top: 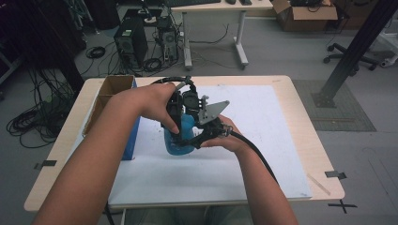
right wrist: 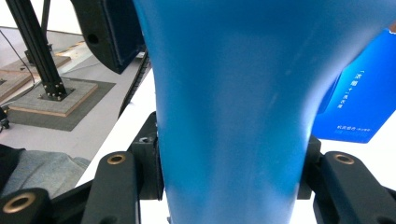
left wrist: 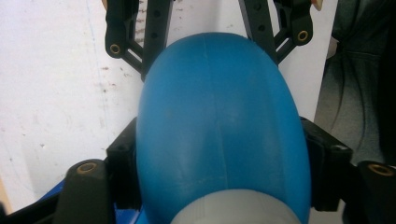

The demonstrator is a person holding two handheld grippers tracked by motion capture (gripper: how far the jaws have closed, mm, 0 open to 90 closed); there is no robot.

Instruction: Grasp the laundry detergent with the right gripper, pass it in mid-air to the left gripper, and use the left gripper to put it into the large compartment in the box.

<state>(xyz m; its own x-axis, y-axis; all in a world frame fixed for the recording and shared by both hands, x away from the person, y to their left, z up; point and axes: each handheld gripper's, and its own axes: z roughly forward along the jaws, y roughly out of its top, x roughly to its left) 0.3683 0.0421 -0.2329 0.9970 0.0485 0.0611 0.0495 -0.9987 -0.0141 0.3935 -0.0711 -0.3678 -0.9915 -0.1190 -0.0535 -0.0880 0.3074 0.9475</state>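
You hold a blue bottle above the white mat on the bench, just right of the blue box. Left gripper and right gripper both clamp its body, crossing its upright long axis from opposite sides.

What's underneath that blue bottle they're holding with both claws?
Under the blue bottle lies the white mat covering the table. Both grippers, left and right, clamp it. Whether its base touches the mat is hidden.
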